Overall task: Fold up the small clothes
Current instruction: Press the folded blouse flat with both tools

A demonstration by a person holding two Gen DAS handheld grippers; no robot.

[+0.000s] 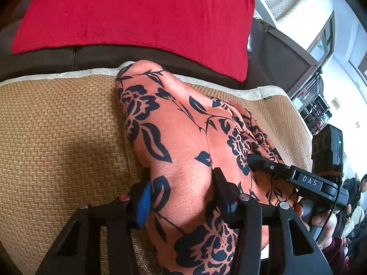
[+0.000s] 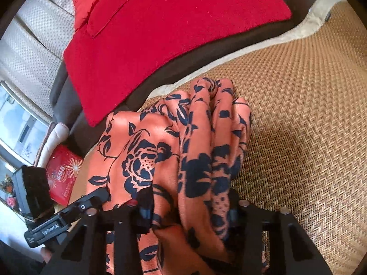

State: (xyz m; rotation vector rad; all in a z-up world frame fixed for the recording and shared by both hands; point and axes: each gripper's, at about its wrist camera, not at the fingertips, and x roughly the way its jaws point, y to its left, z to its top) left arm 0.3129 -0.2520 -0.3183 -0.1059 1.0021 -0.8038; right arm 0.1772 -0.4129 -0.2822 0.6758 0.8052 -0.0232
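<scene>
— Woven straw-coloured matting point(image 1: 57, 137) is seen as the largest surface, with a pale border along its far edge; beyond it a dark sofa seat is covered by a red cushion point(image 1: 137, 16). What is lying on the mat?

— One garment: orange cloth with a black flower print point(image 1: 183, 123). It is gathered into a long bunch, its long axis running from the near edge of the mat away towards the far border.

— How is it held?

— By both tools at the near end. In the left wrist view the left gripper point(image 1: 181, 197) is set astride the cloth, one blue-padded finger on the left side of the fabric, the other pressed into a fold. In the right wrist view the right gripper point(image 2: 188, 208) is set around several pleated layers point(image 2: 215, 137). Both pairs of jaws are judged clenched on the cloth.

— Which hand is nearer the free part?

— Neither clearly. The two grips are close beside each other, the right one on the pleated right-hand side, the left one on the smoother left-hand side. The free length lies ahead of both, on the far side.

— So the coming move depends on what?

— Probably on that far end: the cloth would have to be drawn apart sideways or laid out along its axis before a fold can be made.
</scene>
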